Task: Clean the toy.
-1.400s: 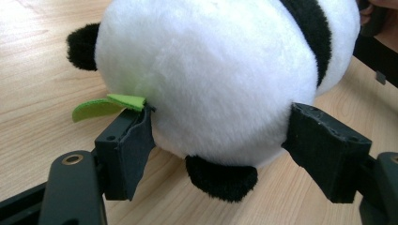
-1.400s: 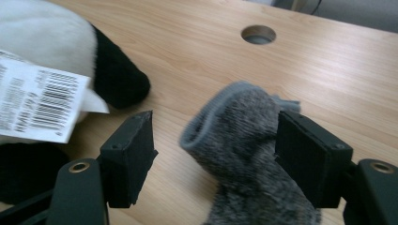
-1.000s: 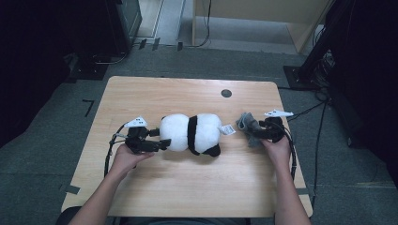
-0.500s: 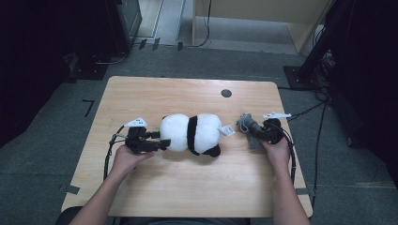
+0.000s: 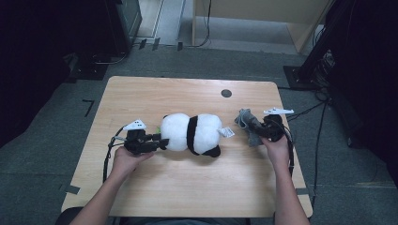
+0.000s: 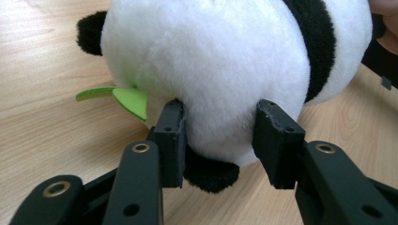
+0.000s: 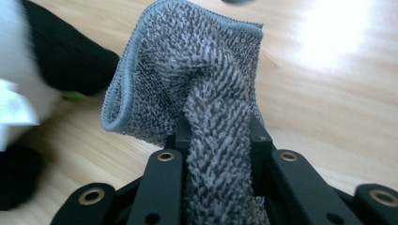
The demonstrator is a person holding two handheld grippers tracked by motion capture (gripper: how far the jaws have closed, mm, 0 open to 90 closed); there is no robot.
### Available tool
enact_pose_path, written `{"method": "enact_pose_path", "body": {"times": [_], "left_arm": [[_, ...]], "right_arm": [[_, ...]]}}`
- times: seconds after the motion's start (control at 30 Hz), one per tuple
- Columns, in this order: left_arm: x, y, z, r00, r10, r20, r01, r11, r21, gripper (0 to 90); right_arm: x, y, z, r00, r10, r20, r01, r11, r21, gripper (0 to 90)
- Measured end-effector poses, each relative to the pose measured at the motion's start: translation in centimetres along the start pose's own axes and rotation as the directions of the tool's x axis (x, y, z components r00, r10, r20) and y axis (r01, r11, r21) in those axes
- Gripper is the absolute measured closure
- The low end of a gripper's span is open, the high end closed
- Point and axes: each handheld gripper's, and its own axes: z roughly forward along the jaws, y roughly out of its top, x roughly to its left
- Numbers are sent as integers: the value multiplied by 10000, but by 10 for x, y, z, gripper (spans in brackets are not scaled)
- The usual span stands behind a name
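Left claw (image 6: 219,140): just closed, pinching the toy panda (image 6: 225,70), frame centre.
Right claw (image 7: 217,136): just closed, clamping the grey cloth (image 7: 206,79), centre right.

A lab or test room: a bare wooden desk (image 5: 141,93) on grey carpet (image 5: 56,140), with dark equipment racks (image 5: 117,23) and loose cables (image 5: 324,122) around it.

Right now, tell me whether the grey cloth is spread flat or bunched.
Bunched: the grey cloth is gathered and pinched between the right gripper.
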Motion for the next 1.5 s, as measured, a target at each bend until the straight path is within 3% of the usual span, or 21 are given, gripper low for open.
{"method": "enact_pose_path", "body": {"times": [0.13,0.27,0.43,0.7,0.9,0.97,1.13,1.27,1.37,1.5], "left_arm": [[0,-1,0,9998,199,-71,-198,9998,65,380],[-1,-3,3,9995,185,269,-189,9997,163,308],[-3,-3,10,10000,82,38,-84,9993,351,225],[2,-3,17,9994,0,350,1,10000,-44,219],[-2,-2,28,9993,380,-69,-380,9992,-82,159],[-1,-3,30,9995,280,-109,-282,9994,-224,170],[-5,-4,28,9976,437,-539,-444,9989,-125,360],[-12,-6,25,9951,439,-882,-440,9990,6,415],[-16,-8,24,9929,648,-999,-644,9979,70,418],[-16,-10,22,9938,516,-981,-512,9987,59,415]], "right_arm": [[17,12,-6,9993,-346,-133,343,9993,-177,746],[30,23,-12,9976,-582,-368,566,9975,-433,746],[49,38,-17,9927,-999,-680,952,9930,-700,746],[81,49,-1,9738,-1622,-1594,1550,9863,-567,750],[89,50,9,9621,-1956,-1900,1894,9806,-503,756],[91,50,11,9598,-2003,-1965,1952,9797,-449,757],[91,50,13,9570,-1933,-2162,1892,9811,-397,759],[89,61,3,9609,-1925,-1991,1872,9813,-457,759],[97,78,-7,9517,-2184,-2156,2036,9750,-889,758],[123,101,-8,9317,-2857,-2242,2684,9576,-1049,755]]}}
